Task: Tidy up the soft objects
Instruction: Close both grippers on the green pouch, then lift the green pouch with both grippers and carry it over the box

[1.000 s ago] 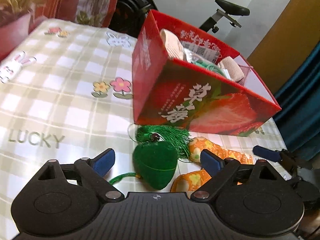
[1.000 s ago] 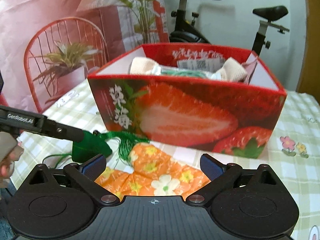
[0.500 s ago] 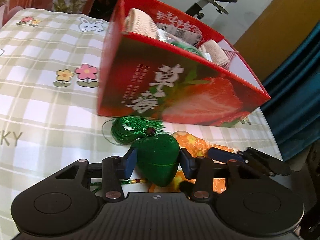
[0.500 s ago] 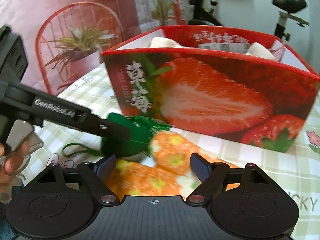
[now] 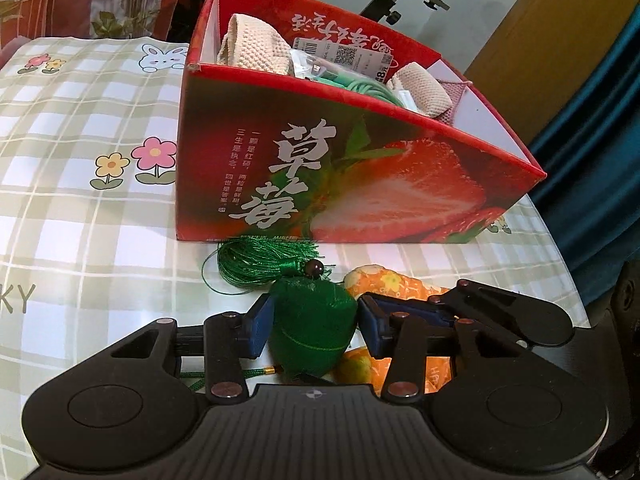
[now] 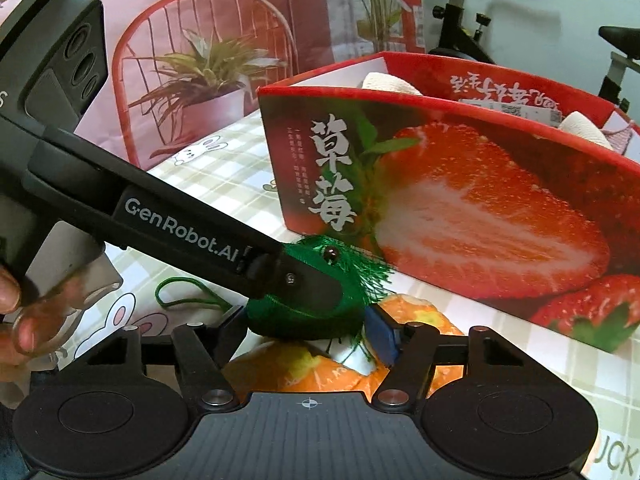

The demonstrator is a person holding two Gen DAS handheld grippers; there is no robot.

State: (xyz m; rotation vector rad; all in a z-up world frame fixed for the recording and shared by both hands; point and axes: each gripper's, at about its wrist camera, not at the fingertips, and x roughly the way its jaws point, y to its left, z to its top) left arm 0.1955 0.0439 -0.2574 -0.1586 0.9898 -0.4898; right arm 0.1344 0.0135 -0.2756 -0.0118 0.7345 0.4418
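A green silk pouch with a tassel lies on the table in front of the red strawberry box. My left gripper is shut on the pouch, a blue pad pressed on each side. In the right wrist view the left gripper reaches in from the left over the green pouch. An orange floral cloth lies under and beside the pouch. My right gripper straddles this cloth with its jaws closing; no pad visibly presses on it. One right finger shows over the orange cloth.
The box holds cream knitted pieces and a packaged green cable. The checked tablecloth ends at a curved edge on the right. A hand holds the left gripper. A red chair, a plant and an exercise bike stand behind.
My left gripper's jaws closed on the green pouch and moved slightly toward the box. My right gripper came lower over the orange cloth and its jaws narrowed.
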